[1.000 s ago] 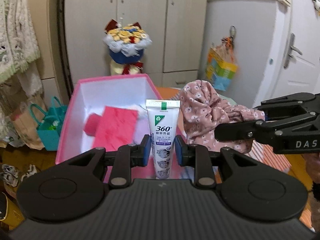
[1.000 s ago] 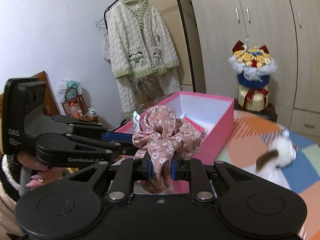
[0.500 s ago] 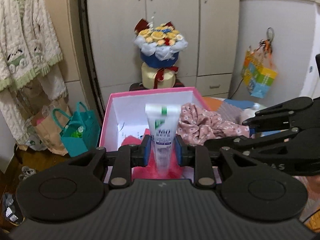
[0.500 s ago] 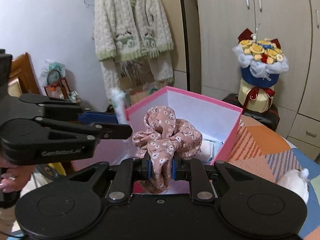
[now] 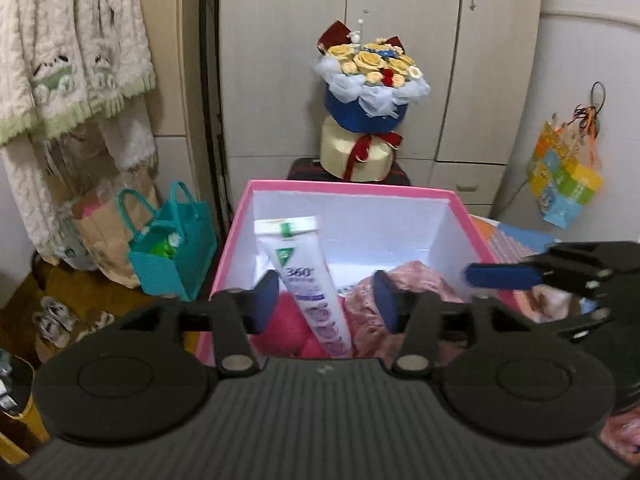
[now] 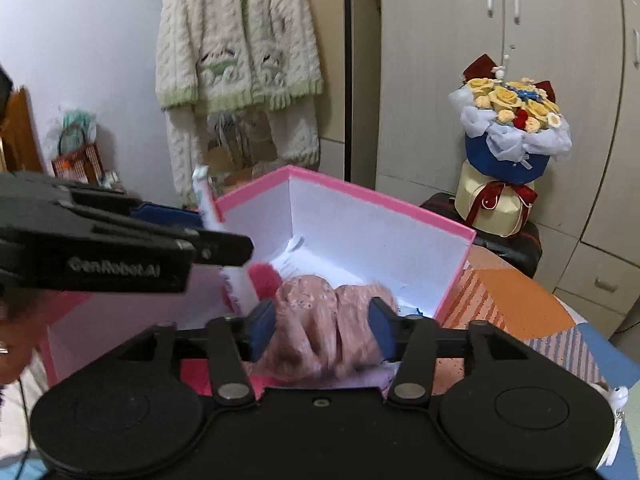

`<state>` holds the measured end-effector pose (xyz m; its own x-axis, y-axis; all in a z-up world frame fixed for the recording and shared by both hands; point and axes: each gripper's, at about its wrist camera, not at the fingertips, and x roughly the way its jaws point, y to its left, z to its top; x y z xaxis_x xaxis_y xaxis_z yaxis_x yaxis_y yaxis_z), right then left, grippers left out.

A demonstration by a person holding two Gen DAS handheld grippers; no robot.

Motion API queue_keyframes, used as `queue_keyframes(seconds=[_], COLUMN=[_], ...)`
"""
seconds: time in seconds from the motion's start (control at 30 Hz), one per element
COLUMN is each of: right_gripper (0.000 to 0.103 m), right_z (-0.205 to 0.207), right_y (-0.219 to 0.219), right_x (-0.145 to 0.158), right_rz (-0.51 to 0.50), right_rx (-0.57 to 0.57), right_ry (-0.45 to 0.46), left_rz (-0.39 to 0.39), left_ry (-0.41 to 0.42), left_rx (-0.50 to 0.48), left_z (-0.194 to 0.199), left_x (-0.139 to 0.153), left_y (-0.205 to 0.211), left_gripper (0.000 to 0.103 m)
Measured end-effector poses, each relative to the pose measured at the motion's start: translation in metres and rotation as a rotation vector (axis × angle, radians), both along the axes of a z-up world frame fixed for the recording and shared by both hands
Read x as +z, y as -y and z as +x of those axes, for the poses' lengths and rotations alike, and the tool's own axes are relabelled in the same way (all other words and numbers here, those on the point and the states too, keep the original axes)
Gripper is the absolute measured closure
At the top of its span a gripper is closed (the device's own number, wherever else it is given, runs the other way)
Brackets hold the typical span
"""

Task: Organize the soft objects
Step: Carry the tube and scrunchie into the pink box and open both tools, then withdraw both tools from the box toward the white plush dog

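Observation:
A pink box (image 5: pixel 348 190) with white inner walls stands just ahead of both grippers. My left gripper (image 5: pixel 326 300) hangs over its near edge with its jaws opening. A white 360 tube (image 5: pixel 308 276) leans between the pads, free of both. A red towel (image 5: pixel 280 328) lies on the box floor. My right gripper (image 6: pixel 322 324) is over the same box (image 6: pixel 380 200), jaws opening. A blurred pink floral scrunchie (image 6: pixel 320 320) sinks loose between its pads. The left gripper's fingers (image 6: pixel 160 232) cross the right wrist view at the left.
A flower bouquet (image 5: pixel 370 76) sits on a dark case behind the box, in front of wardrobe doors. A teal bag (image 5: pixel 168 248) and a paper bag stand on the floor at the left under a hanging cardigan (image 6: pixel 240 40). A patchwork cover (image 6: pixel 520 300) lies right of the box.
Both grippers moved in over the pink box and sank a little. Both went from shut to open, so the tube tilts loose and the scrunchie drops into the box.

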<state>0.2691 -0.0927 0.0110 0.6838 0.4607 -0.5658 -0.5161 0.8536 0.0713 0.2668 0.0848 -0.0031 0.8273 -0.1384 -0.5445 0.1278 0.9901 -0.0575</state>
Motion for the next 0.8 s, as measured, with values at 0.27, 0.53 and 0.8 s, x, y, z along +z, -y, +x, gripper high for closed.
queue_keyframes(seconds=[0.27,0.53,0.8], right_gripper=[0.041,0.036,0.033], right_z=[-0.041,-0.097,-0.155], right_y=[0.047,0.087,0.135], right_x=[0.019,0.047,0.061], right_rz=[0.113,0.097,0.076], right_rx=[0.003,-0.04,-0.092], right_ry=[0.004,0.035,0.006], left_rz=[0.09,0.153,0.128], left_ry=[0.078,0.154,0.131], left_rx=[-0.057,-0.099,-0.291], left_z=[-0.033,-0.077,-0.136], left_x=[0.017,0.05,0.067], left_y=[0.007,0.018,0.041], left_gripper=[0.04,0.038,0.036])
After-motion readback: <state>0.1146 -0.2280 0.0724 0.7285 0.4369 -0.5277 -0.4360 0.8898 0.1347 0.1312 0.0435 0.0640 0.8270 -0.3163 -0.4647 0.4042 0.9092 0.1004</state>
